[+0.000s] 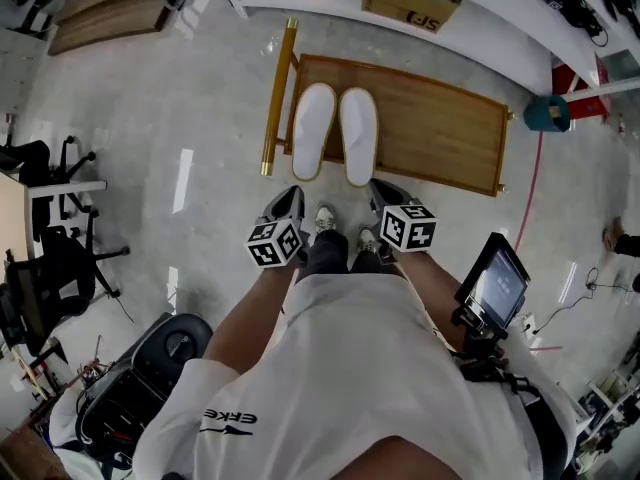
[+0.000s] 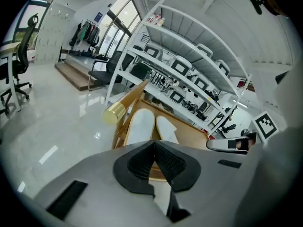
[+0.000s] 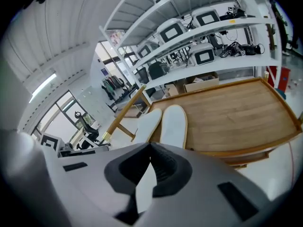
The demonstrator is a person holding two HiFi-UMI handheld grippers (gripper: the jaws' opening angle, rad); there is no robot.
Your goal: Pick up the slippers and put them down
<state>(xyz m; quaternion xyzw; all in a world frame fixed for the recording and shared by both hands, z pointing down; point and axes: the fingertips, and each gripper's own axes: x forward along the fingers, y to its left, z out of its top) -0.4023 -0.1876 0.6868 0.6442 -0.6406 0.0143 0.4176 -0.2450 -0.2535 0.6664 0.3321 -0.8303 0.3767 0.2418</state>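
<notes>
Nearest is the person's white shirt point(image 1: 360, 368), with both forearms reaching forward from it. To the right of the body a small screen on a mount point(image 1: 497, 286) faces up.

The left claw point(image 1: 291, 196) and the right claw point(image 1: 379, 185) are held low over the floor point(image 1: 150, 128), each just outside one of the person's shoes point(image 1: 324, 218), and both point forward and down. In the left gripper view the left claw point(image 2: 154, 144) is pinched fully together, pads meeting, with nothing between them. The right gripper view shows the right claw point(image 3: 150, 146) closed tight and empty in the same way.

Just beyond the claws, apart from both, two white slippers point(image 1: 335, 133) lie side by side and nearly parallel at the left end of a low wooden platform point(image 1: 440, 128), their near ends at its near edge. Both gripper views look over the closed jaws at the slippers point(image 2: 152, 126) point(image 3: 163, 123).

A wooden rail with gold caps point(image 1: 278, 96) runs along the platform's left end, just beside the left slipper.

Farther off, cardboard boxes point(image 1: 410, 3) sit under a white shelf point(image 1: 500, 8).
</notes>
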